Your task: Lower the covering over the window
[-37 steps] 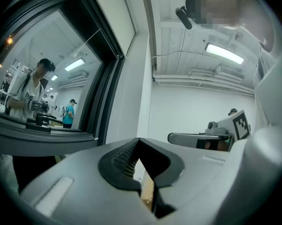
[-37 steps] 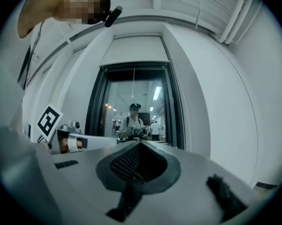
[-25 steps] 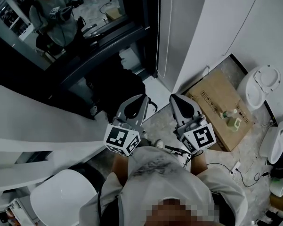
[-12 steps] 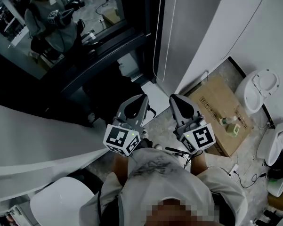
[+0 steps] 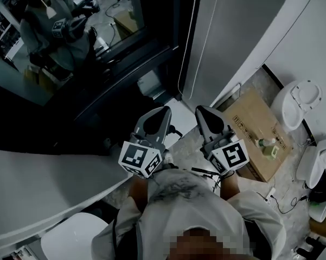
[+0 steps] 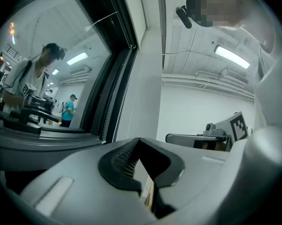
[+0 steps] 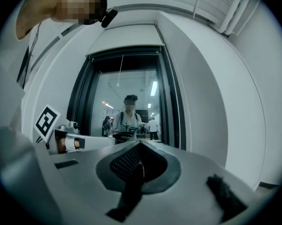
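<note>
Two grippers, the left gripper (image 5: 164,112) and the right gripper (image 5: 202,111), are held level side by side, each with its jaws closed together on nothing. They point at the dark-framed window (image 5: 70,42), far and to the left, whose bare glass mirrors the person; a bead chain (image 5: 187,42) hangs down the frame's right side. Of the covering, only a thin pull cord (image 7: 120,71) shows, hanging from the window's top.

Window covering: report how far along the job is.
Done: nothing; the window glass is bare. In hand: nothing; left claw and right claw are shut, empty, short of the bead cord. Left: grip the cord, pull until the glass is covered.
</note>
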`<state>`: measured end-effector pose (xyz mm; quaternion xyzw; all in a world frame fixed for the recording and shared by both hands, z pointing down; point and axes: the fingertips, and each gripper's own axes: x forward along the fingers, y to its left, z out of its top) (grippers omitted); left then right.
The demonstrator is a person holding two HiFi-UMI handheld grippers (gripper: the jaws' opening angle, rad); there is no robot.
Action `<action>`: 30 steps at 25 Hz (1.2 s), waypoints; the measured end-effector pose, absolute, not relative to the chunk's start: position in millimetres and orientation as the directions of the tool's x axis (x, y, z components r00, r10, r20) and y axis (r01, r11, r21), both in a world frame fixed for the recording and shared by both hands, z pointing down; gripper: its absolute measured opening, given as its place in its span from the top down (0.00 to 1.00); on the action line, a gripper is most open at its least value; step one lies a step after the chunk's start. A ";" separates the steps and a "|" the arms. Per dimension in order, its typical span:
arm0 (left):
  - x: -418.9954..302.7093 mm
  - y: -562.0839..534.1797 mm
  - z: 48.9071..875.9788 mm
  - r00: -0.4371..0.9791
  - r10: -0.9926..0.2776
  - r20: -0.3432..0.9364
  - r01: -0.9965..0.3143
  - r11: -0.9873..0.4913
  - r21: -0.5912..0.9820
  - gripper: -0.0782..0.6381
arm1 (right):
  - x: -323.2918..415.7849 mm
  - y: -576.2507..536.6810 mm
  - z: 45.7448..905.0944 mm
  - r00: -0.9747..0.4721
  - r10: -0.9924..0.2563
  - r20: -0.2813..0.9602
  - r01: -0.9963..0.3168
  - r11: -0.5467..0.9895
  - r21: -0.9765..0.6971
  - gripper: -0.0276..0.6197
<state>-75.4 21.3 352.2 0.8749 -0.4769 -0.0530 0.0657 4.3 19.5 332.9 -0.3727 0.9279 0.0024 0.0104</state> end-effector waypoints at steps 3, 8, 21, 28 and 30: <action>-83.1 10.1 351.2 0.547 -0.836 -0.035 -0.821 -0.544 0.171 0.89 | -4.5 8.3 330.8 -0.714 -0.700 -0.018 -0.700 0.714 -0.005 0.93; -92.9 -2.9 350.8 0.566 -0.823 -0.042 -0.807 -0.564 0.174 0.89 | -13.5 -3.1 330.8 -0.694 -0.720 -0.012 -0.720 0.694 0.002 0.93; -83.1 -27.5 343.6 0.617 -0.785 -0.043 -0.770 -0.615 0.170 0.89 | -4.0 -23.9 330.7 -0.645 -0.764 -0.007 -0.764 0.645 0.010 0.93; -59.6 -54.5 345.1 0.612 -0.790 -0.033 -0.775 -0.608 0.170 0.89 | 20.9 -51.3 333.1 -0.645 -0.764 -0.011 -0.764 0.645 0.008 0.93; -53.2 -63.8 347.1 0.605 -0.796 -0.029 -0.781 -0.600 0.172 0.89 | 26.7 -61.3 335.6 -0.654 -0.757 -0.008 -0.757 0.653 0.015 0.93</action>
